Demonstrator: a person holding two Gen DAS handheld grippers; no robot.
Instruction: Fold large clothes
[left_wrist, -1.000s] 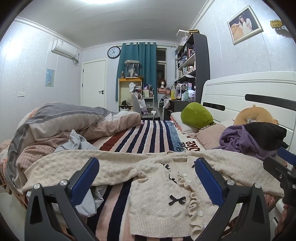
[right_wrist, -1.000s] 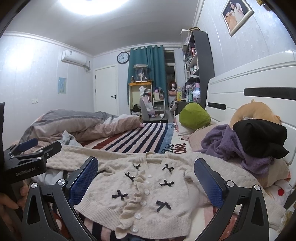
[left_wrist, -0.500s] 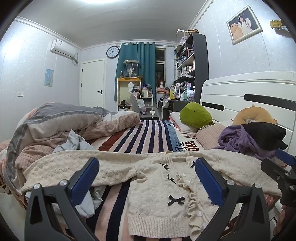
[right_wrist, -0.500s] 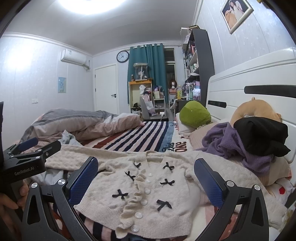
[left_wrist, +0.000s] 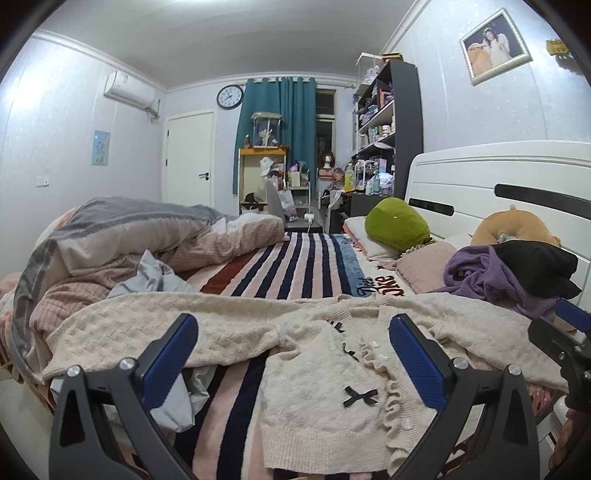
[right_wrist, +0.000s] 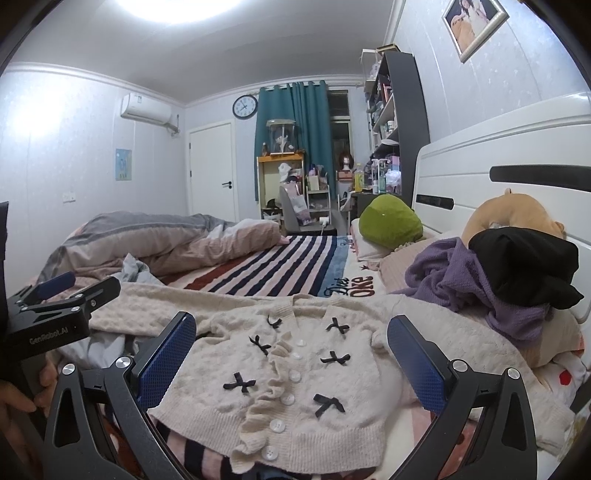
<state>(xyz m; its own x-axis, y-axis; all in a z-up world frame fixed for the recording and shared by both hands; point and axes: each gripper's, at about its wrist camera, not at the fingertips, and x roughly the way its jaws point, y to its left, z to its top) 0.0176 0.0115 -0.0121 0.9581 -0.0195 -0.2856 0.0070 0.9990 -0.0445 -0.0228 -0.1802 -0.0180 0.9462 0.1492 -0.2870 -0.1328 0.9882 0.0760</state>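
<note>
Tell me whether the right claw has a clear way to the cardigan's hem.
Probably yes: the right claw is open, above the cardigan, whose hem lies flat and uncovered. The left claw is off to the side.

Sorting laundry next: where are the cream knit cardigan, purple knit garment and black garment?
cream knit cardigan (right_wrist: 295, 373), right wrist view, buttoned front
purple knit garment (right_wrist: 443, 277), right wrist view, crumpled middle
black garment (right_wrist: 524, 262), right wrist view, top

Cream cardigan (right_wrist: 295, 373) w/ black bows; striped blanket (left_wrist: 288, 266) navy/pink, maybe rust; blue pads (right_wrist: 168, 362).
</note>
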